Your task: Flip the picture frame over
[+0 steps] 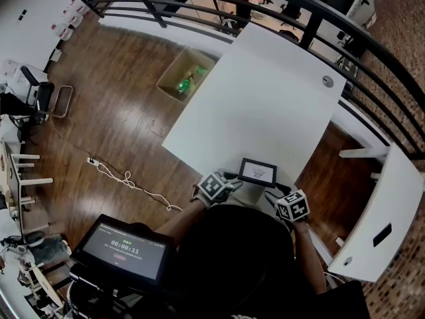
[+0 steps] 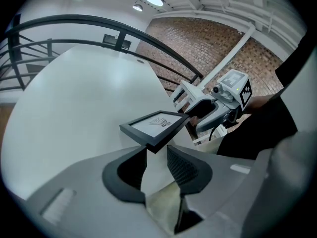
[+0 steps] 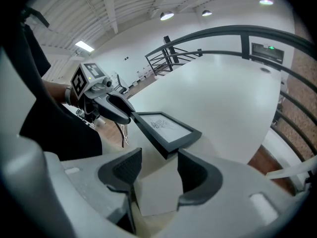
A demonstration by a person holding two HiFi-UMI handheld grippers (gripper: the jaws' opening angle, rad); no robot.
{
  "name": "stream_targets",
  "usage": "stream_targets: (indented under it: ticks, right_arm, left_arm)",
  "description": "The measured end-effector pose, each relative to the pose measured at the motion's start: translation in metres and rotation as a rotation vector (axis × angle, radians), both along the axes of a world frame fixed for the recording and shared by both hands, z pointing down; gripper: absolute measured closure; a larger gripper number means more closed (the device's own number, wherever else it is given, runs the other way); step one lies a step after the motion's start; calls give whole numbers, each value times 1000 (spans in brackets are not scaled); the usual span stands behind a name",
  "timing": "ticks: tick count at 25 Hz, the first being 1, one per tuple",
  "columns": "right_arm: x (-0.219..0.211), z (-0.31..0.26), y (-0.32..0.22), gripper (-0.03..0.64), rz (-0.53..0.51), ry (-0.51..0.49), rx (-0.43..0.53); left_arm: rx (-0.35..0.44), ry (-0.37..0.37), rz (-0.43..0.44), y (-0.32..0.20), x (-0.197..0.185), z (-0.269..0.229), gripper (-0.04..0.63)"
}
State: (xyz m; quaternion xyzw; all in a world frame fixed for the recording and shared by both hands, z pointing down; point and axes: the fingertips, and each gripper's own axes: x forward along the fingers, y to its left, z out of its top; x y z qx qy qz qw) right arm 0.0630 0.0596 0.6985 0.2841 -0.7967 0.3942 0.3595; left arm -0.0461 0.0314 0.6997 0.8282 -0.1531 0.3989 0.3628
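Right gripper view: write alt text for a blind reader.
A black picture frame lies picture-side up on a white table, just ahead of the right gripper, whose jaws stand open and empty. The left gripper reaches at the frame's left corner.

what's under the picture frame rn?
Only the white table shows under it. The picture frame lies drawing side up near the table's near edge. Its back and the patch of tabletop it covers are hidden, so a stand or anything tucked beneath cannot be seen.

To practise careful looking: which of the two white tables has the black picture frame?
The large middle white table: the black rectangular picture frame is at its near edge. The other table stands to the right.
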Motion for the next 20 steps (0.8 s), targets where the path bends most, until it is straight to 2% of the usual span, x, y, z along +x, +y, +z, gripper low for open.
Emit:
stream_targets:
  ticks: [20]
  right_arm:
    - [4, -15, 0, 408, 40, -16, 19]
  left_arm:
    - [16, 42, -30, -11, 6, -17, 471]
